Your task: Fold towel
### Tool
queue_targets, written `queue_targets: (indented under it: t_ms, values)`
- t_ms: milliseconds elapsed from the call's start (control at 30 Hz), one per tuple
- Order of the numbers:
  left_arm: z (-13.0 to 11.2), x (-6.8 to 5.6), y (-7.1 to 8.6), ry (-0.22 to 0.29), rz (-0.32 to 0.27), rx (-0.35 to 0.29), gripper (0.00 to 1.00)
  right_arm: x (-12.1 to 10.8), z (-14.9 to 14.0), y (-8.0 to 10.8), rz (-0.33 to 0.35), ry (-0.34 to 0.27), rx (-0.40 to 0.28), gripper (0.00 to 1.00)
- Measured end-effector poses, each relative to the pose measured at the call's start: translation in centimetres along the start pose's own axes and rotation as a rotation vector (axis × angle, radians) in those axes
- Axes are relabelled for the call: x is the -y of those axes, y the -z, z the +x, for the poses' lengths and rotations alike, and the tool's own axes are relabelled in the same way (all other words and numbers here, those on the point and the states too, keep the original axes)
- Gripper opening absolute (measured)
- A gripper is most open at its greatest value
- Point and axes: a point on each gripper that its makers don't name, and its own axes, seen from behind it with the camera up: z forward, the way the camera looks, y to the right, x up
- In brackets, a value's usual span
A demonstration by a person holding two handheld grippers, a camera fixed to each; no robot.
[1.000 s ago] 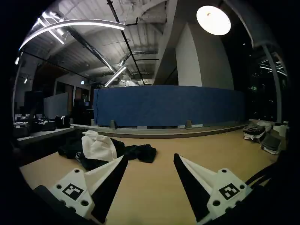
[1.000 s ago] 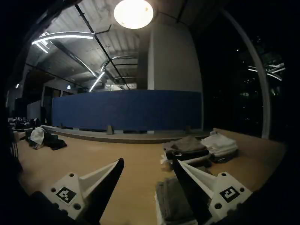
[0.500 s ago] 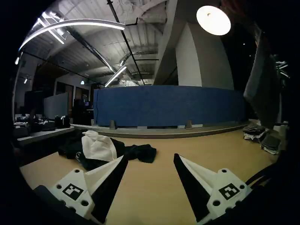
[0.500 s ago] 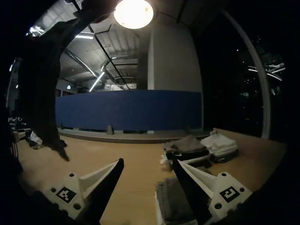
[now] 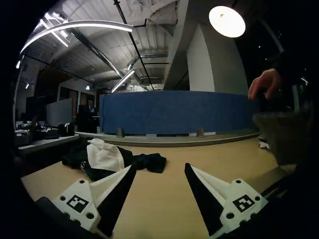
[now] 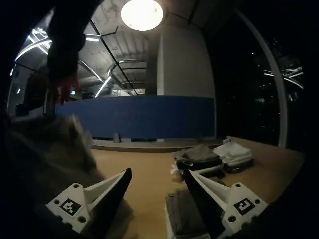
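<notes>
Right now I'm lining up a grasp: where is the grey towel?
In the right gripper view, the grey towel is at the left, below a person's hand and beside the right gripper.

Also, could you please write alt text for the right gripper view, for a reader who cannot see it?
A person's hand hovers above a grey-brown towel that hangs down to the wooden table at left, beside the open, empty right gripper. Stacks of folded towels sit at right, before a blue partition.
</notes>
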Motion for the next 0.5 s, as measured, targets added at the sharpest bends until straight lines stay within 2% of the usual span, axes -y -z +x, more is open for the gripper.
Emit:
queue_targets:
  t_ms: [500]
  values:
    - [0.01,-0.01,0.06,0.0,0.0,0.0,0.9,-0.12,0.07,0.01,0.0,0.0,0.0,1.0]
